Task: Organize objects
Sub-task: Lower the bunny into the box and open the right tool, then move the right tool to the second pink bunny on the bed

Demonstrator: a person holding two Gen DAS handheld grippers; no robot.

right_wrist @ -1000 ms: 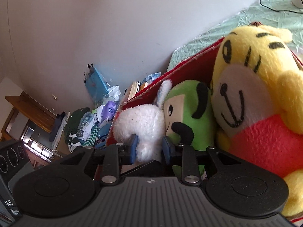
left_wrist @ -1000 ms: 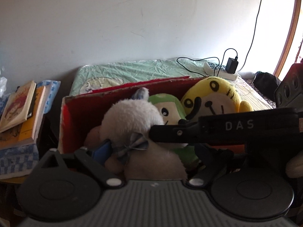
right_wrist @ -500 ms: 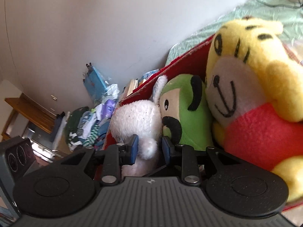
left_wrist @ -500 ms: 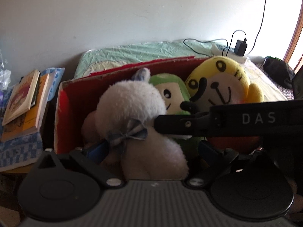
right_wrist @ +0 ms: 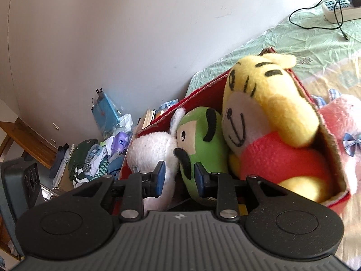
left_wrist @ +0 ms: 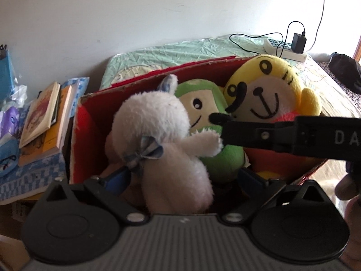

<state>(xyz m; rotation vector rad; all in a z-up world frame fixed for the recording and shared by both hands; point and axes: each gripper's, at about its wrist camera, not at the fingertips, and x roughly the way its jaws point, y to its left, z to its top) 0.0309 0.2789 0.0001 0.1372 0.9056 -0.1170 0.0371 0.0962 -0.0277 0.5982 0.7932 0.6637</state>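
A red cardboard box [left_wrist: 144, 80] [right_wrist: 204, 85] on the bed holds three plush toys. The white plush [left_wrist: 167, 149] [right_wrist: 151, 149] with a blue bow is at the box's left, the green plush [left_wrist: 203, 99] [right_wrist: 198, 135] in the middle, the yellow-and-red plush [left_wrist: 268, 90] [right_wrist: 266, 103] at the right. My left gripper [left_wrist: 183, 178] is open wide, its blue pads on either side of the white plush's body. My right gripper [right_wrist: 179, 177] reaches in from the right and is shut on the white plush's outstretched arm [left_wrist: 207, 140].
A pink plush [right_wrist: 338, 131] lies outside the box's right wall. Stacked books [left_wrist: 45, 117] sit left of the box, a clothes pile [right_wrist: 90, 162] beyond. A power strip [left_wrist: 284, 49] with cables and a black bag [left_wrist: 345, 72] lie on the green sheet. A hand [left_wrist: 347, 187] shows at right.
Both views have pulled up and back from the box. The white plush's arm is now stretched out to the right in the right gripper. Finger gaps are unchanged.
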